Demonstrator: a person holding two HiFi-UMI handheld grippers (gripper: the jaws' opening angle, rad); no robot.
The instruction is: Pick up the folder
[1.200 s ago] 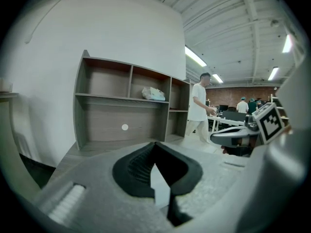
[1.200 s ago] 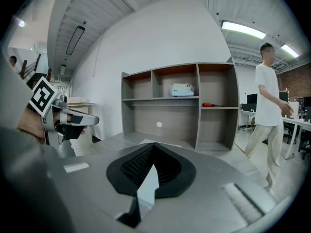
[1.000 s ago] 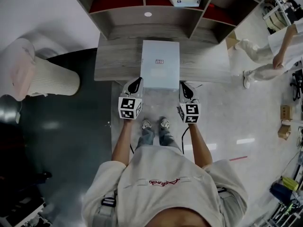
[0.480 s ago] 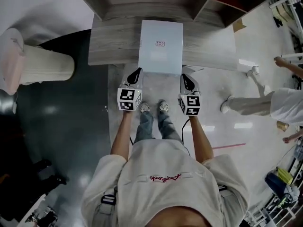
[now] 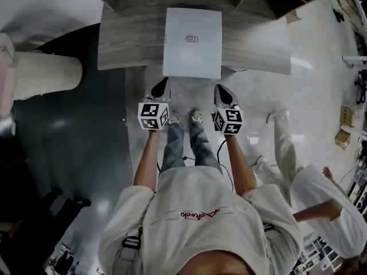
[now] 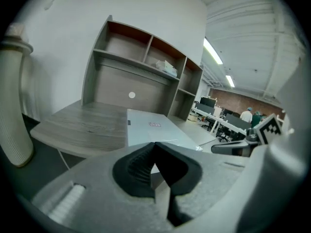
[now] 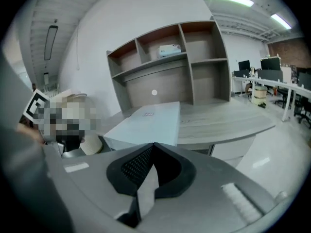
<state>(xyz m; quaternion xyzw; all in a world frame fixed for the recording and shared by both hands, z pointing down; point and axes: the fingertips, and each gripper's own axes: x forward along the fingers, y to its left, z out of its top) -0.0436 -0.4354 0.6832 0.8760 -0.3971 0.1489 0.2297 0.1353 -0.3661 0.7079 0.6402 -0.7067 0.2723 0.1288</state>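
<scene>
Step in hand: approach, pre-grasp, nothing picked up yet. Folder (image 5: 192, 42) lies flat on the wooden desk (image 5: 126, 44), pale, with a small red label on top, and its near edge overhangs the desk's front edge toward the person. Left gripper (image 5: 163, 83) and right gripper (image 5: 221, 90) sit just short of that overhanging edge, one off each near corner, neither touching it. Both gripper views show the claws fully closed with the pads meeting and nothing between them, so both are empty. Each view has the folder straight ahead beyond the jaw tips, so aim looks fine. Height is the weak spot: the head view is steeply top-down, and I can't say for sure whether the tips are level with the folder's edge or a bit off it. Next move, as I read it: open both claws wide enough to take the folder's thickness, push forward so the overhanging edge goes between the pads at both corners, close, then lift with both hands together and level. The overhang is the only easy way in, since the rest lies flush on the desk. Watch for nudging the folder back with closed or half-open jaws; it probably slides easily on that top, which would cost the overhang. An uneven grip would likely tilt it on the lift.
</scene>
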